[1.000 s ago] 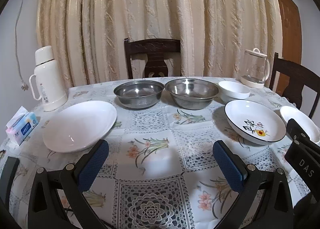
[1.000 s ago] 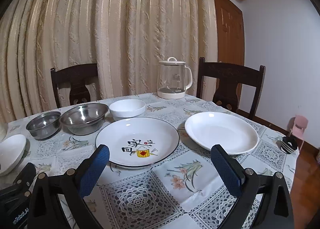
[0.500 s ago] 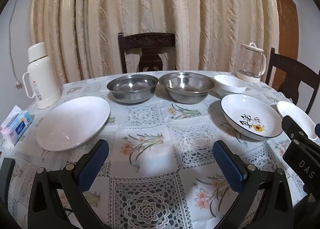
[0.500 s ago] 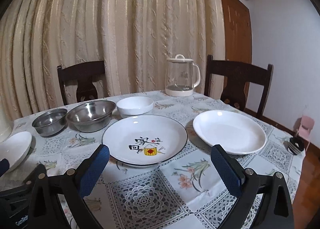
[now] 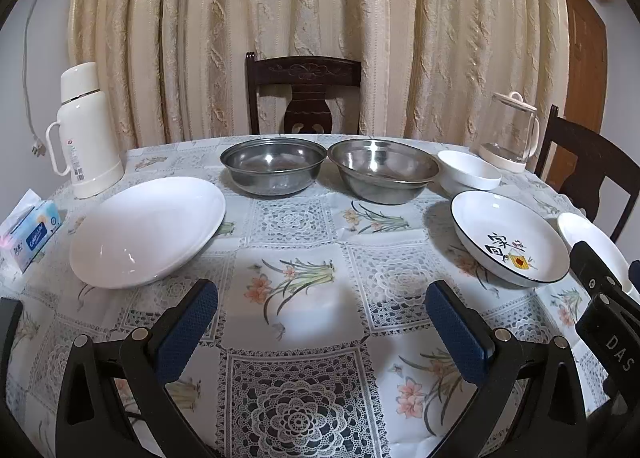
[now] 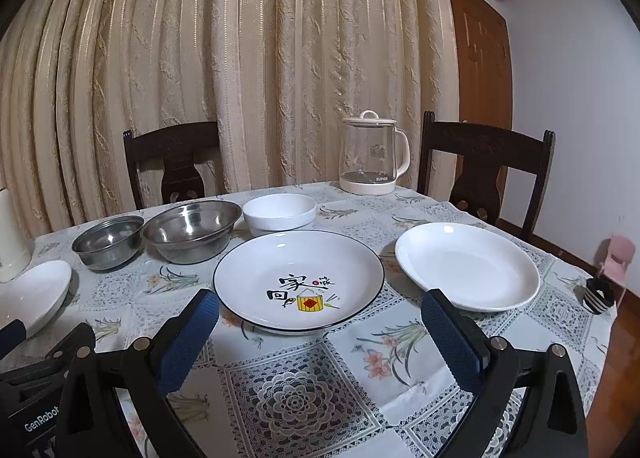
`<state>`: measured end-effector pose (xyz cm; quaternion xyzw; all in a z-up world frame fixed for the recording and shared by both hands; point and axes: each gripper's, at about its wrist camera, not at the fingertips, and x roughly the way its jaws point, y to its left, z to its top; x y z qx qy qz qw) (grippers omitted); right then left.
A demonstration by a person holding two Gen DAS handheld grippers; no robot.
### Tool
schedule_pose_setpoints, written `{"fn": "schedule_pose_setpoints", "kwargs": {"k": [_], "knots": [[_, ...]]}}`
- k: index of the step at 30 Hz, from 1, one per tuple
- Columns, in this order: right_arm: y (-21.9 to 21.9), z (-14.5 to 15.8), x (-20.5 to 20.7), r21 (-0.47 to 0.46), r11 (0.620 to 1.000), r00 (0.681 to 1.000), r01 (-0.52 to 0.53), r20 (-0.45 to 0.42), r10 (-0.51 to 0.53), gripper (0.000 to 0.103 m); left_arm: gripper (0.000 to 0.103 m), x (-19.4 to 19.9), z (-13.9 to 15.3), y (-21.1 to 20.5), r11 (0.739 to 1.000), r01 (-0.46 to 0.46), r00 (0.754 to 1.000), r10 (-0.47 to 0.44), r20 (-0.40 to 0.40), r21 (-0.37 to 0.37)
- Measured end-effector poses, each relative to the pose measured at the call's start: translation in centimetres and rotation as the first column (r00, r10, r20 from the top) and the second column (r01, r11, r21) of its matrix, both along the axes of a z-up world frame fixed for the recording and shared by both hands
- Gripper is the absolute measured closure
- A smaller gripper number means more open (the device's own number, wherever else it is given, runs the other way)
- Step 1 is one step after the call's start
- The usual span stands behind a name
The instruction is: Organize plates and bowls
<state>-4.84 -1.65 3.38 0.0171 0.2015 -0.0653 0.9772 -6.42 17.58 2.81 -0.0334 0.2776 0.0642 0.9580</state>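
The table (image 5: 304, 298), round and covered in a lace-and-flower cloth, carries all the crockery, with none of it stacked.

Left claw (image 5: 320, 322): level over the near edge of the table, pointing across it toward the far chair (image 5: 304, 93). Its blue pads stand wide apart with only cloth between them. Right claw (image 6: 318, 328): also low over the near edge, aimed toward the printed plate (image 6: 298, 282). It is spread wide and grips nothing. The plate's near rim lies between the pad tips, though whether they touch it cannot be told.

Large white plate (image 5: 148, 230): on the left side of the table, resting flat, near the left pad. It appears oval, long axis running from near-left to far-right. A second white plate (image 6: 466, 266) lies flat on the right side, just beside the printed plate and apart from it.

The printed plate is round with a dark rim, and its characters read upright from the near side.

Two steel bowls (image 5: 274, 165) (image 5: 382, 169) sit mouth-up at the far side, side by side and almost touching. A small white bowl (image 6: 280, 213) stands mouth-up just right of them, behind the printed plate.

A white flask (image 5: 86, 129) stands upright at far left, and a glass kettle (image 6: 372, 153) at far right.
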Motion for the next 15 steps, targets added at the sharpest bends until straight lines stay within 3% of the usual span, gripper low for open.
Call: {"fn": "schedule_pose_setpoints", "kwargs": {"k": [11, 15], "knots": [[0.1, 0.5, 0.4, 0.049, 0.996, 0.997, -0.075, -0.025, 0.076, 0.0, 0.0, -1.2, 0.7, 1.8, 0.999, -0.039, 0.999, 0.039, -0.002, 0.036], [1.2, 1.6, 0.5, 0.089, 0.984, 0.988, -0.154, -0.02, 0.156, 0.0, 0.0, -2.2, 1.7, 3.9, 0.996, -0.075, 0.997, 0.074, 0.02, 0.04]]}}
